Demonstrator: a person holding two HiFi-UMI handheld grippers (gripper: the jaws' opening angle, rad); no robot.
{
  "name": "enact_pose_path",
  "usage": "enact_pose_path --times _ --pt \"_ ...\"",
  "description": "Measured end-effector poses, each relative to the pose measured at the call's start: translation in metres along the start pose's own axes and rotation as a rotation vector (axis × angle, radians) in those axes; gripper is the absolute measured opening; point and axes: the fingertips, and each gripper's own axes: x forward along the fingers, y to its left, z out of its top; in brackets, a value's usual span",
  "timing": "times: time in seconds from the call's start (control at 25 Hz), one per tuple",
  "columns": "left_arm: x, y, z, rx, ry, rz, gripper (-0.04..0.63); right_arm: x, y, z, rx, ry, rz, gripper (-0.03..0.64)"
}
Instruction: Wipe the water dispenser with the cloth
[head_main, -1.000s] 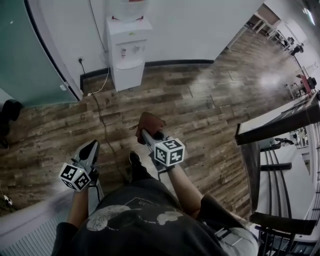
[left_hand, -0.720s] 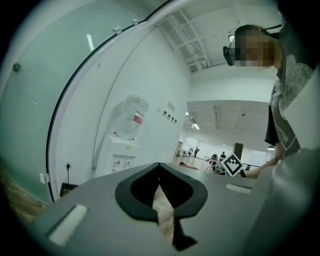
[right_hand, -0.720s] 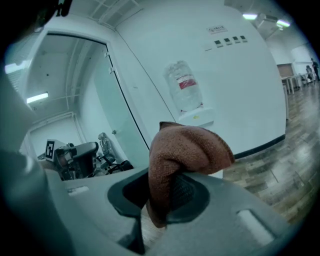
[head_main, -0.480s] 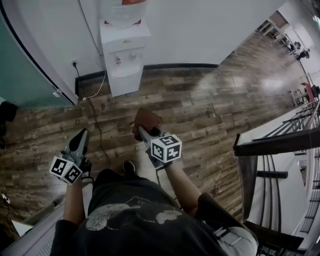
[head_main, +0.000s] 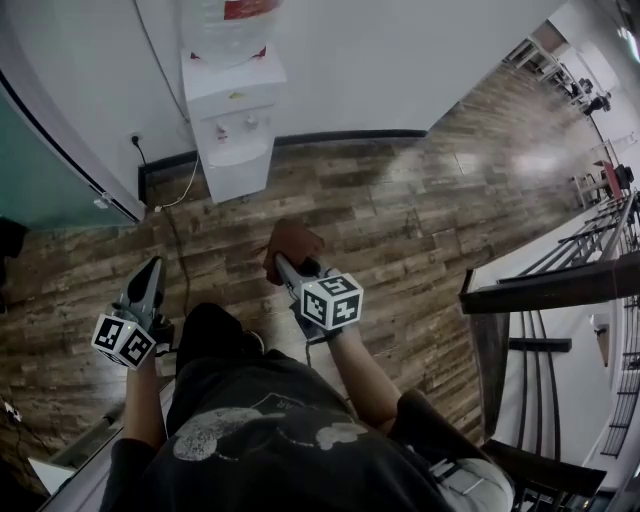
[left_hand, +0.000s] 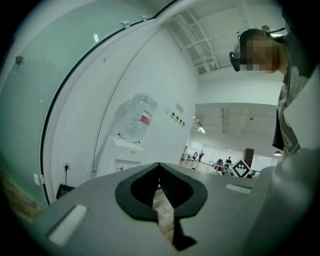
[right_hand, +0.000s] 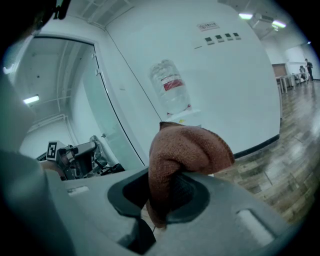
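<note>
A white water dispenser (head_main: 228, 130) with a clear bottle (head_main: 225, 25) on top stands against the white wall, seen at the top of the head view, and also as the water dispenser (left_hand: 131, 150) and the water dispenser (right_hand: 187, 117) in the gripper views. My right gripper (head_main: 283, 262) is shut on a brown cloth (head_main: 293, 243), which bulges out of the jaws as the cloth (right_hand: 185, 150). My left gripper (head_main: 150, 270) is shut with nothing in it, lower left. Both grippers are well short of the dispenser.
A wall socket (head_main: 133, 139) with a cable (head_main: 180, 235) trailing over the wooden floor (head_main: 400, 220) sits left of the dispenser. A glass partition (head_main: 45, 170) runs at the left. A dark railing (head_main: 540, 285) and stairs lie at the right.
The dispenser has shifted left and slightly closer in the head view as the person steps toward it. Both grippers keep their hold and posture; the left one drifted left.
</note>
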Motion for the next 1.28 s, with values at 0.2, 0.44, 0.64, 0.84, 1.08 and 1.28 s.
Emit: enact_pose_path --times 0.2,0.44,0.64,0.84,1.08,1.28 --pt "0.022 0.012 0.008 0.0 -0.01 -0.007 0.009 0.027 -0.005 0.013 -0.022 0.019 0.01 0.058" --pt "0.05 0.038 0.009 -0.018 0.016 -0.028 0.009 0.072 -0.002 0.035 -0.063 0.024 0.023 0.058" --pt "0.102 0.079 0.017 -0.03 0.02 -0.071 0.009 0.123 -0.007 0.074 -0.165 0.019 -0.002 0.058" --pt "0.159 0.12 0.033 -0.016 0.048 -0.118 0.009 0.184 -0.004 0.116 -0.227 0.035 -0.009 0.058" --pt "0.21 0.166 0.05 -0.008 0.089 -0.179 0.009 0.263 0.004 0.154 -0.359 0.09 -0.024 0.058" --pt "0.245 0.202 0.039 0.001 0.119 -0.182 0.009 0.313 0.012 0.167 -0.437 0.125 -0.014 0.058"
